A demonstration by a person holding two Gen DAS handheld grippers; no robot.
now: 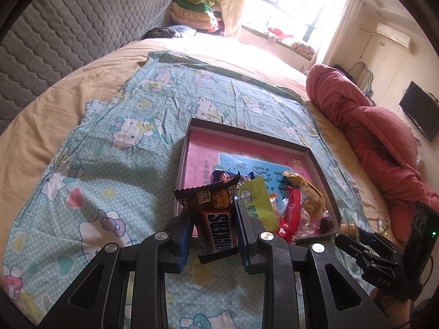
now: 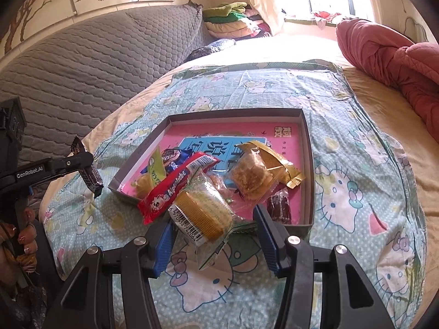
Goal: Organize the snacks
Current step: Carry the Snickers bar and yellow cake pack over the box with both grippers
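Note:
My left gripper (image 1: 212, 219) is shut on a brown Snickers bar (image 1: 214, 219) and holds it upright just left of the shallow grey box (image 1: 247, 133) with a pink floor. The bar also shows in the right wrist view (image 2: 89, 174), held in the air. My right gripper (image 2: 215, 229) is open around a yellow wafer pack (image 2: 203, 216) in clear wrap at the box's near edge. In the box lie a red Alpenliebe pack (image 2: 175, 185), a gold-wrapped pastry (image 2: 255, 174), a green pack (image 2: 156, 168) and a small dark sweet (image 2: 279, 208).
The box (image 2: 308, 164) sits on a Hello Kitty sheet (image 2: 356, 164) on a bed. A red quilt (image 2: 397, 60) is bunched at the right. A grey padded headboard (image 2: 82, 63) and folded blankets (image 2: 233, 16) are behind.

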